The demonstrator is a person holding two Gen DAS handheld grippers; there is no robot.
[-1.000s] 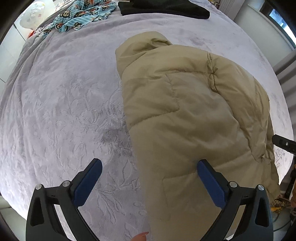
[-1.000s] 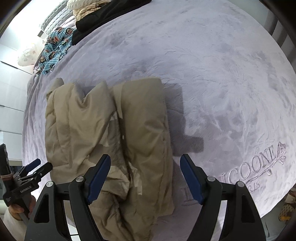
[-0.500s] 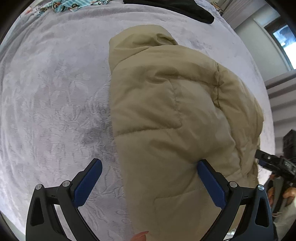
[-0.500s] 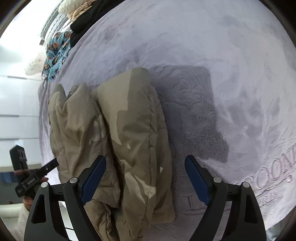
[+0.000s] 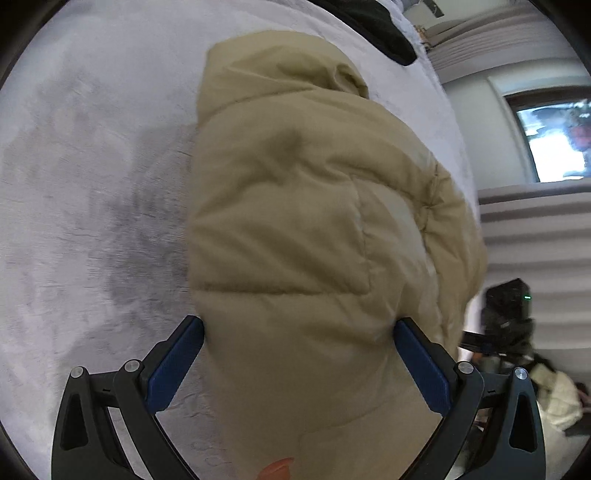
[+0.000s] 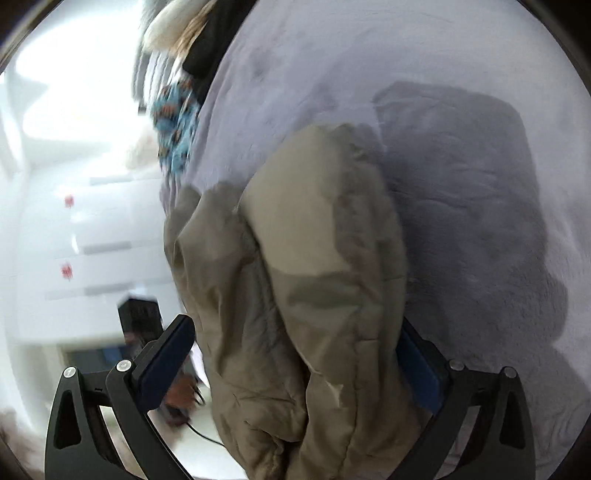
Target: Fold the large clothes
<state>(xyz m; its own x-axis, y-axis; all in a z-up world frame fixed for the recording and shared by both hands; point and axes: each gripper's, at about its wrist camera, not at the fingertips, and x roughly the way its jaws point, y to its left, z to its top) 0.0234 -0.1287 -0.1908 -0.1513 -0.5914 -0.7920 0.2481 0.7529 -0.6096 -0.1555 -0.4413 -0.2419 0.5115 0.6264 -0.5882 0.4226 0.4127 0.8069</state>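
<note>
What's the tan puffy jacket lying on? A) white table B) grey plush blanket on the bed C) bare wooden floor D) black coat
B: the jacket lies folded on the grey plush blanket, which spreads around it in both wrist views; the black garment lies apart near the far edge.

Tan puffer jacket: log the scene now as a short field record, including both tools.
garment: tan puffer jacket, bunched and partly folded
surface: grey plush blanket on a bed
left tool: wide open, jacket between its pads
right tool: jaws opening, jacket bulk between them
other clothes: black garment and blue patterned cloth at the bed's far end
image quality: right wrist view motion-blurred
</note>
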